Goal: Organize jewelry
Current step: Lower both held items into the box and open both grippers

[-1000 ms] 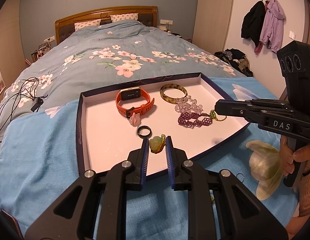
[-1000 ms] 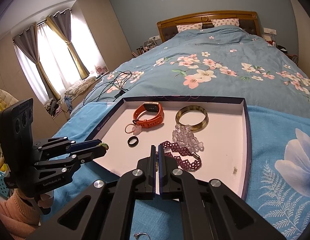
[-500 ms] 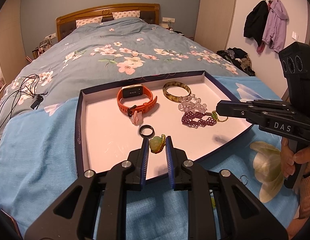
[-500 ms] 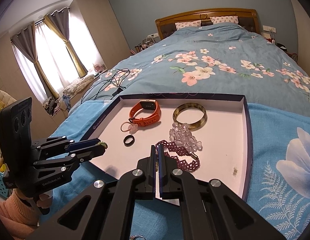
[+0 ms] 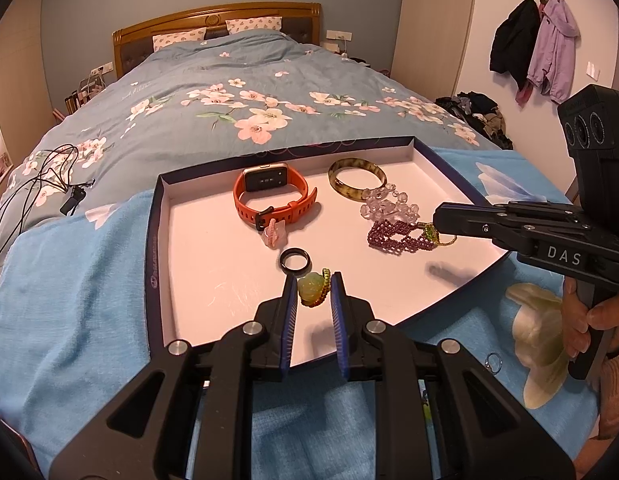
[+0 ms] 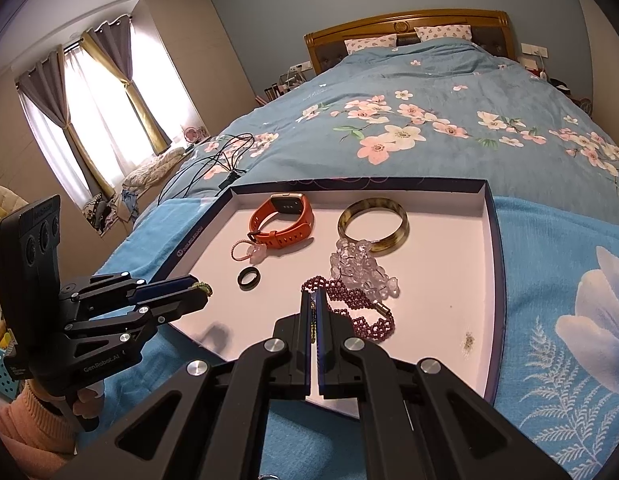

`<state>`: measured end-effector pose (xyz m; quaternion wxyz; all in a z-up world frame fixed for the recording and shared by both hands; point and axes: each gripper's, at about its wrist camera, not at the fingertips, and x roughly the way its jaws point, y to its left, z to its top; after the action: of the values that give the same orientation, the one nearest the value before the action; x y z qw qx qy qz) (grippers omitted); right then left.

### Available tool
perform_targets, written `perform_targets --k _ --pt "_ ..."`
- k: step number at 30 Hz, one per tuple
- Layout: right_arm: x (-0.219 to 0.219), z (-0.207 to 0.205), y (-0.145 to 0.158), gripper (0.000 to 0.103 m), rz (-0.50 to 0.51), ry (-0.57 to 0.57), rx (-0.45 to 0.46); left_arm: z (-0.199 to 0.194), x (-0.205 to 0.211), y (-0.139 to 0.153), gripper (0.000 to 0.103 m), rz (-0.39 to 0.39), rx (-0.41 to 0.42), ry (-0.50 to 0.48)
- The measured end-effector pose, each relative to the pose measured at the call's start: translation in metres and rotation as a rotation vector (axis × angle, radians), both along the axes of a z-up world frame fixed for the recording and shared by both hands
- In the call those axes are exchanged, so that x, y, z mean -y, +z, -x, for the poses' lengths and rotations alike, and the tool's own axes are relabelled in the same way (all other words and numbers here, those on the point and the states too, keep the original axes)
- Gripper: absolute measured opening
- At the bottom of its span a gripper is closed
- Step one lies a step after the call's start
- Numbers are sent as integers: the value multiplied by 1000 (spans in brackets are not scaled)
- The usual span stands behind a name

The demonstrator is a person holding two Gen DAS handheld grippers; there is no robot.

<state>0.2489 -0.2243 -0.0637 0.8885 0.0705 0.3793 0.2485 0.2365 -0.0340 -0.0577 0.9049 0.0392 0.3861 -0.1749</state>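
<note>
A white tray [image 5: 153, 240] with a dark blue rim lies on the bed. In it are an orange smartwatch [image 5: 269, 196], a mottled bangle [image 5: 357, 178], a clear crystal bracelet [image 5: 389, 206], a purple bead bracelet [image 5: 393, 236], a black ring [image 5: 295, 261] and a pink charm [image 5: 274, 236]. My left gripper [image 5: 313, 280] hovers over the tray's near part, shut on a green jade pendant [image 5: 309, 288] with a green cord. My right gripper [image 6: 313, 300] is shut on a thin green-and-gold chain [image 5: 431, 235] above the purple bracelet [image 6: 361, 308].
A small silver ring [image 5: 493, 361] lies on the blue blanket right of the tray. Black cables [image 5: 41, 184] sprawl on the floral duvet at the left. A hand [image 5: 589, 320] grips the right tool. Coats [image 5: 529, 40] hang on the far wall.
Both grippers keep their holds and stay in about the same place over the tray. The items in the tray have not moved.
</note>
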Motion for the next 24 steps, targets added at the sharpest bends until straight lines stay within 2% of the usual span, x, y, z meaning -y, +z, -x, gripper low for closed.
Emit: perform_targets --k 24 --pt "1 -9 -10 1 -9 -21 -40 -20 7 -11 17 -16 -32 7"
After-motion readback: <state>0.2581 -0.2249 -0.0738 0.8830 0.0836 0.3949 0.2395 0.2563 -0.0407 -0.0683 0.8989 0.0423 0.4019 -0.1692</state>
